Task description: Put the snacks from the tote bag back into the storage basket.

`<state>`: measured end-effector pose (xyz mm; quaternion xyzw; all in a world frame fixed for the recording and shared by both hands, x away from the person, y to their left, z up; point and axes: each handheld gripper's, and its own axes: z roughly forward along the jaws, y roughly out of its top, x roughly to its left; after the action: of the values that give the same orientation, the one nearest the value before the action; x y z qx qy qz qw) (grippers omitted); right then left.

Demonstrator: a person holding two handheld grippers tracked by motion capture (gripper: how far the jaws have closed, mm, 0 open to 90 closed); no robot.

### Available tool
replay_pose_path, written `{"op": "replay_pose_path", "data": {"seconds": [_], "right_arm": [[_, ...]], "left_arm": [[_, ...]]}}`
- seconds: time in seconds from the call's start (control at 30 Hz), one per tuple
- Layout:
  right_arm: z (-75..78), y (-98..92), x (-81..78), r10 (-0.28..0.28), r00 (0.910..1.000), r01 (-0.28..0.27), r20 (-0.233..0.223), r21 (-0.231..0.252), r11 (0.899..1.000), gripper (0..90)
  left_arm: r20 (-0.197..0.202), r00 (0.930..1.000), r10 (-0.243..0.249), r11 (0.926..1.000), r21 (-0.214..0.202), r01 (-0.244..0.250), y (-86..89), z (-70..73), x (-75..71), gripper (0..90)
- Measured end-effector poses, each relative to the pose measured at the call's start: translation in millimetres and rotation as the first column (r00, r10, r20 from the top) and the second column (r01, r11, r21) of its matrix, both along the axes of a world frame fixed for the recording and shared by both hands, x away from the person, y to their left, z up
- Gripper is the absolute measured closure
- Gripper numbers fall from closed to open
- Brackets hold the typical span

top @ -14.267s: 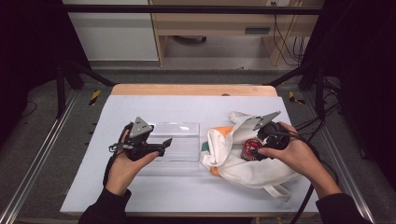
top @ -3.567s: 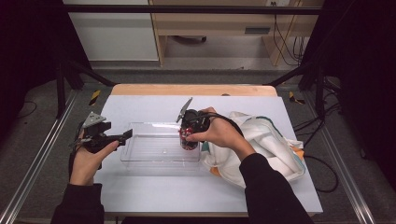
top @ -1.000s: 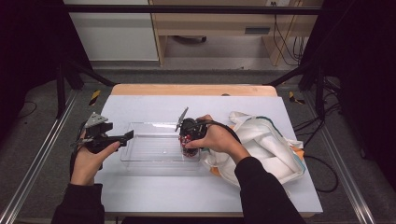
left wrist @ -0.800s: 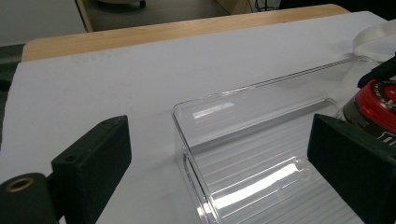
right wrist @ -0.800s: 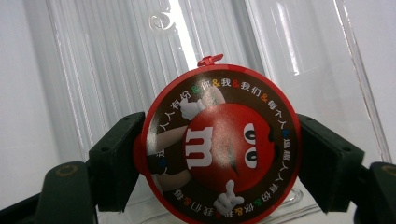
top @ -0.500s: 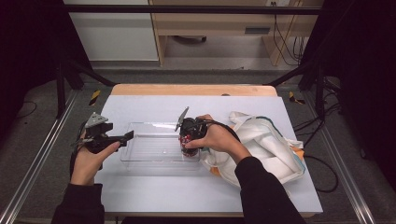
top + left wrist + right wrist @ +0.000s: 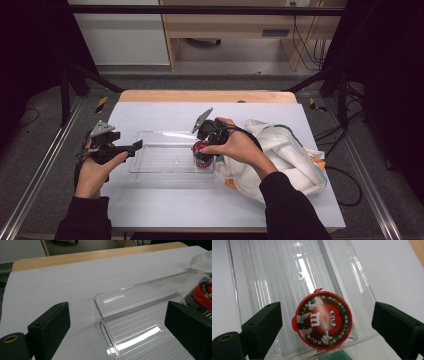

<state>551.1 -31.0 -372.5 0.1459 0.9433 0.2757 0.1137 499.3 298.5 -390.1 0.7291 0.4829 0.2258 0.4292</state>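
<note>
1. Two grippers are at work, and we take the clear tray [image 7: 165,160] as our landmark. The candy tub [image 7: 322,320], with its red lid up, stands upright inside the tray at its right end, close to the end wall.
2. Our right gripper [image 7: 205,150] hangs straight above the tub, pointing down. Its jaws have just been opening and now stand spread wide, with the tub between and below them and clear gaps on both sides. We judge the tub released.
3. The relation that matters: the tub's long axis is vertical and in line with the right gripper's own, so lifting straight up should clear it without a knock.
4. Our left gripper [image 7: 117,150] waits at the tray's left end, jaws spread on nothing, straddling the near corner. It is the farther one from the tub.
5. Right of the tray, touching its end, lies the cloth bag [image 7: 280,155] on the white worktop [image 7: 165,112]. Its folds crowd the right forearm's way back.
</note>
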Motion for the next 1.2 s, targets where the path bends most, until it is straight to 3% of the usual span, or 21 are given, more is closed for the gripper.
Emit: {"op": "replay_pose_path", "data": {"seconds": [0.23, 0.4, 0.5, 0.77, 1.0, 1.13, 1.2], "right_arm": [[18.8, -14.0, -14.3, -0.052, 0.9978, 0.048, 0.043, 0.093, 0.994, 8.6], [25.5, -22.2, -27.3, -0.114, 0.9910, 0.103, 0.069, 0.151, 0.983, 8.3], [27.0, -28.7, -34.8, -0.167, 0.9834, 0.152, 0.072, 0.172, 0.973, 8.3], [32.2, -55.4, -55.5, -0.250, 0.9640, 0.222, 0.090, 0.247, 0.943, 8.4], [36.6, -76.5, -70.7, -0.317, 0.9416, 0.269, 0.114, 0.310, 0.912, 8.4], [37.5, -88.3, -73.7, -0.354, 0.9300, 0.302, 0.098, 0.348, 0.888, 8.5], [37.8, -94.2, -73.3, -0.371, 0.9232, 0.319, 0.102, 0.336, 0.886, 8.4]], "left_arm": [[-0.001, 1.0000, -0.001, 1.0000, -0.001, 0.001, -0.1, -0.5, 0.4, 6.1], [-0.003, 1.0000, -0.001, 1.0000, -0.004, 0.001, -0.5, -0.1, -0.1, 5.5], [0.005, 1.0000, -0.001, 1.0000, -0.009, 0.001, -1.6, 1.6, -0.9, 5.2], [0.015, 0.9997, -0.017, 0.9998, 0.004, 0.017, -7.2, 3.7, -1.9, 4.8], [0.026, 0.9994, -0.021, 0.9997, 0.011, 0.021, -7.6, 7.1, -4.0, 4.4], [0.031, 0.9994, -0.016, 0.9998, 0.012, 0.016, -6.7, 8.9, -5.8, 4.4], [0.034, 0.9993, -0.018, 0.9997, 0.014, 0.018, -6.3, 9.8, -6.2, 4.2]]}}
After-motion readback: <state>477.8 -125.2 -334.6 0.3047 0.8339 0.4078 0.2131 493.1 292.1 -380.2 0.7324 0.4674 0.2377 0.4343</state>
